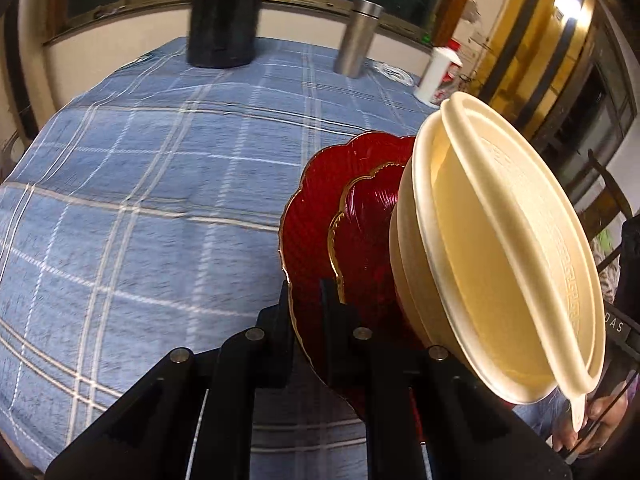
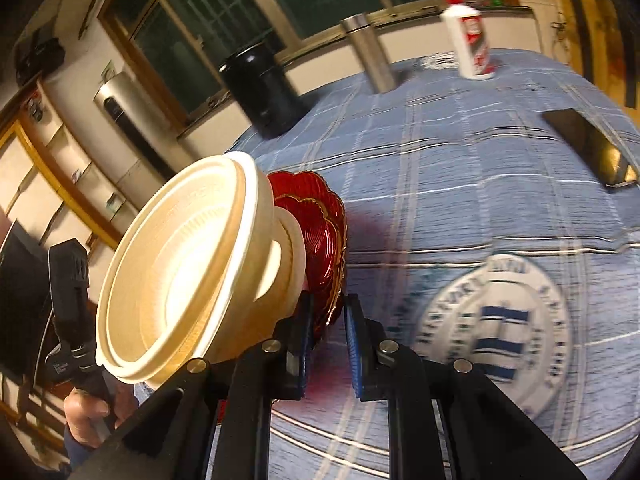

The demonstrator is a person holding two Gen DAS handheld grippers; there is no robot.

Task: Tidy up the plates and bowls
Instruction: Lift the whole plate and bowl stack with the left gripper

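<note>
Stacked dishes fill both views, carried between two grippers above a table covered in a blue checked cloth (image 1: pixel 140 184).

Left wrist view: the left gripper (image 1: pixel 306 292) is closed tight on the near rim of a large red plate (image 1: pixel 308 208) with a scalloped gold edge. A smaller red plate (image 1: pixel 364 216) lies on it, and two cream bowls (image 1: pixel 492 256), nested one inside the other, sit on top. The whole stack is tipped steeply, so the bowls' open mouths face right. It lies just ahead and to the right of the fingers. A dark canister (image 1: pixel 224 12), a steel flask (image 1: pixel 358 38) and a white bottle (image 1: pixel 434 74) stand along the far edge of the table, well apart from the stack.

Right wrist view: the right gripper (image 2: pixel 328 320) is narrowed onto the opposite rim of the red plates (image 2: pixel 320 232). Here the cream bowls (image 2: pixel 180 272) lean out to the left, mouths facing left. The person's left hand (image 2: pixel 86 416) shows at the lower left, holding the other tool. A dark phone (image 2: pixel 592 148) lies on the cloth at the right.

Each gripper pinches one side of the bottom plate, with the stack between them. To set it down safely, I judge both hands must level it together, or the loose bowls may slide off.
</note>
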